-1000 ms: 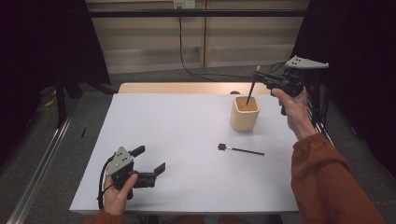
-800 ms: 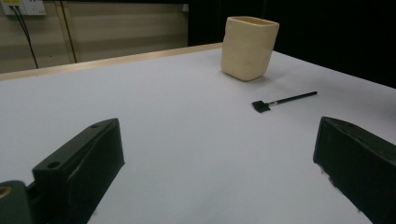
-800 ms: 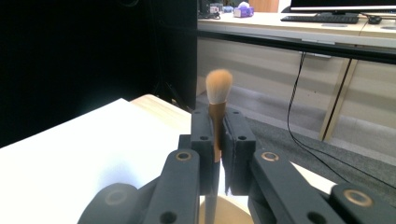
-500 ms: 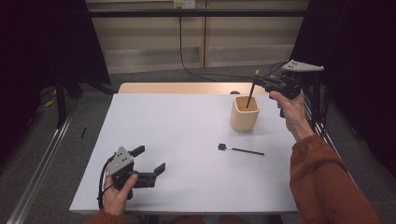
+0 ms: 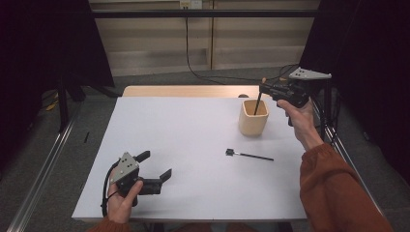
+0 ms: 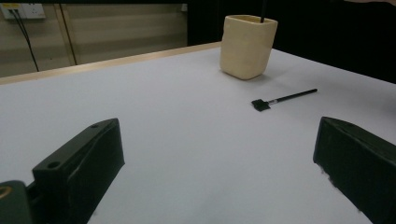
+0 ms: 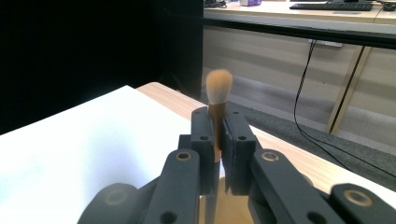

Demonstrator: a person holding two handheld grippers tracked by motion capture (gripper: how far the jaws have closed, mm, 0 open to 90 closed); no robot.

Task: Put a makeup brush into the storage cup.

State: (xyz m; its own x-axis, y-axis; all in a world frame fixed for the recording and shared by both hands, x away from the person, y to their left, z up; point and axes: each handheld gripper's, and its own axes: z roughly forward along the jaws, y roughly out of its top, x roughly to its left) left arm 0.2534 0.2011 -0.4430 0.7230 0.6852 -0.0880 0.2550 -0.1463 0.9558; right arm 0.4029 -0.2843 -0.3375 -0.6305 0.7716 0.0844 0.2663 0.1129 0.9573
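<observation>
At the far right of the white worktop (image 5: 193, 145), the right gripper (image 5: 265, 89), its jaws clenched on a soft-tipped brush (image 7: 218, 105), has lowered the black handle further into the cream cup (image 5: 253, 117) over the past second, so this deposit appears nearly complete. A second, flat-headed brush (image 5: 249, 155) lies loose near the cup, probably next; the left gripper (image 5: 157, 170) rests at the near edge, jaws released.
</observation>
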